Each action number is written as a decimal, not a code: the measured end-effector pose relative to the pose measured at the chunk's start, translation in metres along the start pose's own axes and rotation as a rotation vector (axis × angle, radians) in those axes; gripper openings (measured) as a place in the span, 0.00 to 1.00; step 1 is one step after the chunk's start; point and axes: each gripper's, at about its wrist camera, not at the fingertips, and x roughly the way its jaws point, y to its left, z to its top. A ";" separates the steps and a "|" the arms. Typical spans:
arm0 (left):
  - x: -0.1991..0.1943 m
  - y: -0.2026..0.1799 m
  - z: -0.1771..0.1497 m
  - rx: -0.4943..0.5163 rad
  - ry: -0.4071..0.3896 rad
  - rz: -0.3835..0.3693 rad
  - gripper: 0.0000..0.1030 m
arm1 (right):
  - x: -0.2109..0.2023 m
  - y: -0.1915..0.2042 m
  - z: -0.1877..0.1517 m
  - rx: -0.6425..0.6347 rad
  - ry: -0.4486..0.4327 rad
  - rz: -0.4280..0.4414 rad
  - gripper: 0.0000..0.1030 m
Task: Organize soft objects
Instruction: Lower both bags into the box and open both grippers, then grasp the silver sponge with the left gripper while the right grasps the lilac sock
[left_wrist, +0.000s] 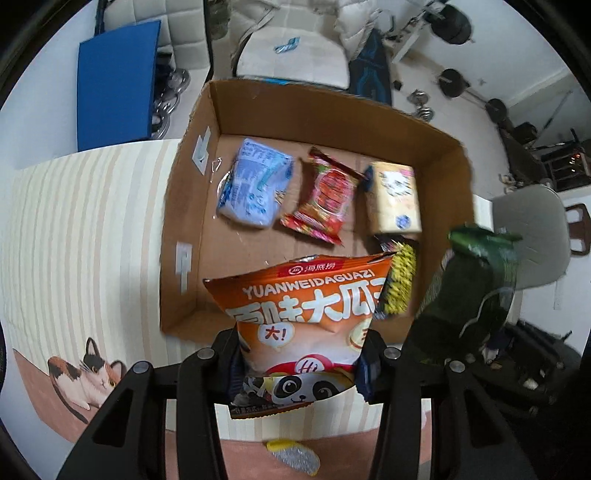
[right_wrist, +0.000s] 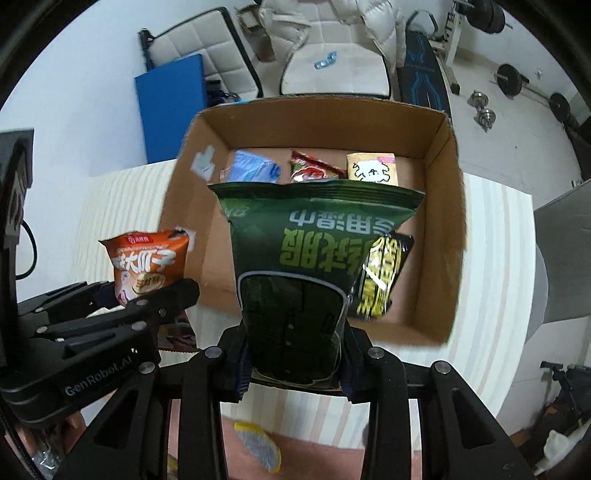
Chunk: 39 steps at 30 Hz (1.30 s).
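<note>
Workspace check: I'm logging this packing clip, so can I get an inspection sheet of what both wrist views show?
Surface: striped tablecloth with a cat print.
Job's things: cardboard box holds a blue pack, red snack pack, cream tissue pack and black-yellow packet.
Clutter: yellow-edged scrubber near the table edge.
Grippers: left gripper jaws shut on the orange seed bag; right gripper jaws shut on the green seaweed bag.
Cables: black cable at the left.
Surroundings: blue mat, chair, dumbbells.

Left tongs and right tongs are each clamped on something, held side by side
</note>
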 end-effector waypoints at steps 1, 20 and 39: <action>0.007 0.002 0.005 0.002 0.011 0.007 0.42 | 0.009 -0.003 0.008 0.010 0.020 -0.003 0.38; 0.081 0.021 0.035 -0.018 0.152 0.043 0.74 | 0.119 -0.028 0.064 0.045 0.194 -0.053 0.86; 0.004 0.016 -0.010 -0.003 -0.070 0.161 0.98 | 0.048 -0.021 0.049 0.031 0.045 -0.158 1.00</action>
